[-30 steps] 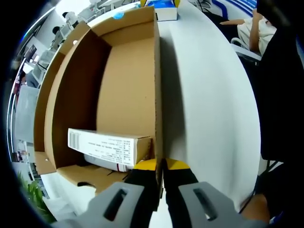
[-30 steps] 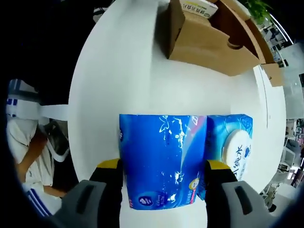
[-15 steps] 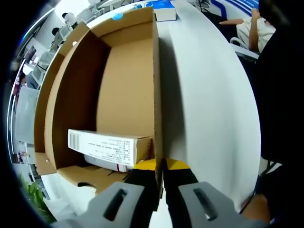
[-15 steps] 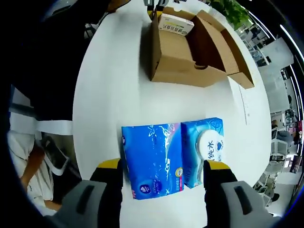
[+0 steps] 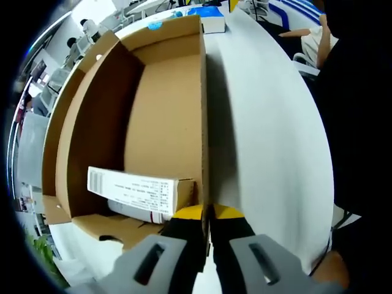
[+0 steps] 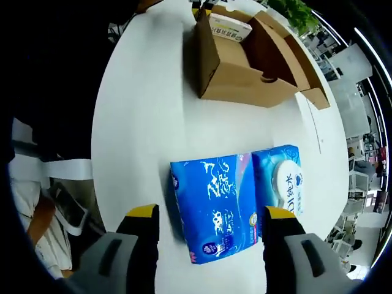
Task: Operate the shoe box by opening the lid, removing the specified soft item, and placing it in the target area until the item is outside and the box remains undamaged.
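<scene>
The brown shoe box (image 5: 162,116) stands open on the white table (image 5: 269,135). My left gripper (image 5: 206,214) is shut on the rim of its right side wall. Inside, near that corner, a white printed carton (image 5: 138,188) lies on a pale grey item. In the right gripper view the same shoe box (image 6: 242,64) sits far off, with the carton (image 6: 229,27) inside. A soft blue tissue pack (image 6: 214,202) lies flat on the table beside a blue wipes pack (image 6: 283,184). My right gripper (image 6: 211,215) hovers above the tissue pack, open, its jaws apart from it.
The box's lid flap (image 6: 306,67) hangs out on the far side. A seated person (image 5: 312,37) is beyond the table's edge. A chair (image 6: 67,208) stands below the table's rim. Bare table top (image 6: 141,110) lies between the packs and the box.
My right gripper has let go of the blue tissue pack and drawn back from it; the pack now lies slightly turned on the table. The left gripper keeps its hold on the box wall.
</scene>
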Tool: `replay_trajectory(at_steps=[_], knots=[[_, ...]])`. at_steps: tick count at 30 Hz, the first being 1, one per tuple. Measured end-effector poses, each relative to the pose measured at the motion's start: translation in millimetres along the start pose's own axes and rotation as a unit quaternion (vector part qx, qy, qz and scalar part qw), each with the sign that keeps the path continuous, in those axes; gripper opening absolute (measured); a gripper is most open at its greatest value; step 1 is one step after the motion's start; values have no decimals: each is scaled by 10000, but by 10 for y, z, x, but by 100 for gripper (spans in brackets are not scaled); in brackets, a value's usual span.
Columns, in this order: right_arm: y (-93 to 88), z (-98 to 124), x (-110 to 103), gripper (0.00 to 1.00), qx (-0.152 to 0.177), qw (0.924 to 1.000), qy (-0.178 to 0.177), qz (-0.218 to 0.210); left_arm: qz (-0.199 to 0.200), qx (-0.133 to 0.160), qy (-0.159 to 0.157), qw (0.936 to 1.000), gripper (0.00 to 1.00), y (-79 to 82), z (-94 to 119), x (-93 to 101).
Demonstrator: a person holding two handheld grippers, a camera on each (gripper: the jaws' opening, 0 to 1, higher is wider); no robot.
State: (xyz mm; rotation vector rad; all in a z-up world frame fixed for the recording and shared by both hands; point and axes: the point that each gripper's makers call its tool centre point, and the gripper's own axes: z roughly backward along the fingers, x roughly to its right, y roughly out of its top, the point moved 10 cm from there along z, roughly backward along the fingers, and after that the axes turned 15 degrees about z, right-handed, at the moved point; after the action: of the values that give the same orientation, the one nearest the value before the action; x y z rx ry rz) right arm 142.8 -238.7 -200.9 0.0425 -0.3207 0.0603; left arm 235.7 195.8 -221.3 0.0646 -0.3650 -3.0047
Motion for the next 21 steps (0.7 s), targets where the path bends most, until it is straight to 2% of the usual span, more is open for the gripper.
replay_trajectory(at_steps=[4,7,9,11,14,16,19,21], knots=[[-29,-110,16,67,137,9998,-102,-74,12,-10,3,10000,3,4,0,-3],[-70,-133,45,61,154,9996,-195,-104,38,-5,9,10000,3,6,1,0],[-103,-139,67,65,185,9993,-240,-201,55,9,25,10000,3,5,3,2],[-118,-155,58,64,208,9991,-221,-282,52,1,24,10000,3,7,3,2],[-127,-139,31,64,210,9995,-165,-194,56,-15,6,10000,3,11,4,2],[-124,-50,47,63,288,9989,-205,-311,52,3,-7,10000,3,7,6,2],[-60,202,108,63,478,9973,-354,-440,48,15,-19,10000,3,4,7,3],[27,399,214,62,626,9952,-628,-403,29,6,-15,10000,2,4,6,6]])
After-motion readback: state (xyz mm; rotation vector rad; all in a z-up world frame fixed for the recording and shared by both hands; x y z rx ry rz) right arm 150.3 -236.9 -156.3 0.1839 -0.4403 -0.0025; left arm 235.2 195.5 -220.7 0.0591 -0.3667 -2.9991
